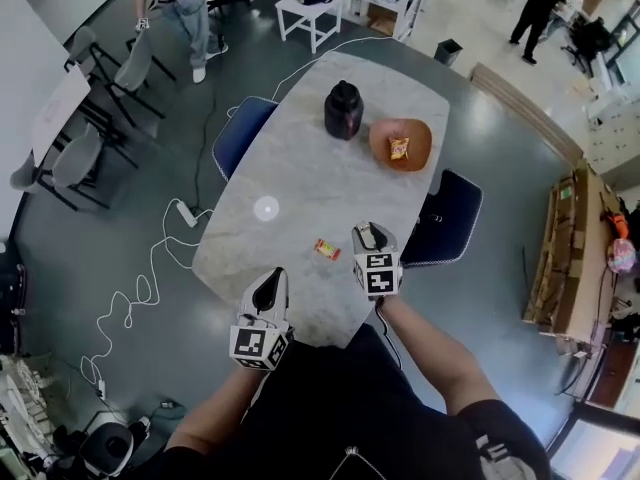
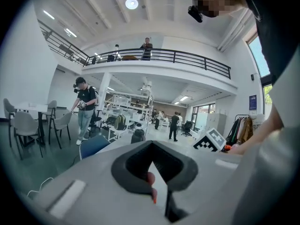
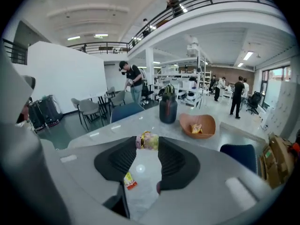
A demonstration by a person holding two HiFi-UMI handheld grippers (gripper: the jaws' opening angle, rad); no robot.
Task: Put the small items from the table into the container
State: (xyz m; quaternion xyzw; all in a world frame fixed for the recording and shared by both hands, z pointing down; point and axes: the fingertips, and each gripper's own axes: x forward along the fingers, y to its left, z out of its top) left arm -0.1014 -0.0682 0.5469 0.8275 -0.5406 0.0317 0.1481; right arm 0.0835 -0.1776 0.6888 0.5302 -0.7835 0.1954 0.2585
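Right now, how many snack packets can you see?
3. One packet lies in the bowl, one on the table, and one is held in the right gripper. More could hide behind the jug.

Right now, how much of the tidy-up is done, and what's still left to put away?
About a third, it seems. Done: one yellow snack packet lies in the orange bowl. In hand: the right claw is shut on a small wrapped snack, held above the table. Left: a red-and-yellow packet lies on the table, and the left claw is shut and empty.
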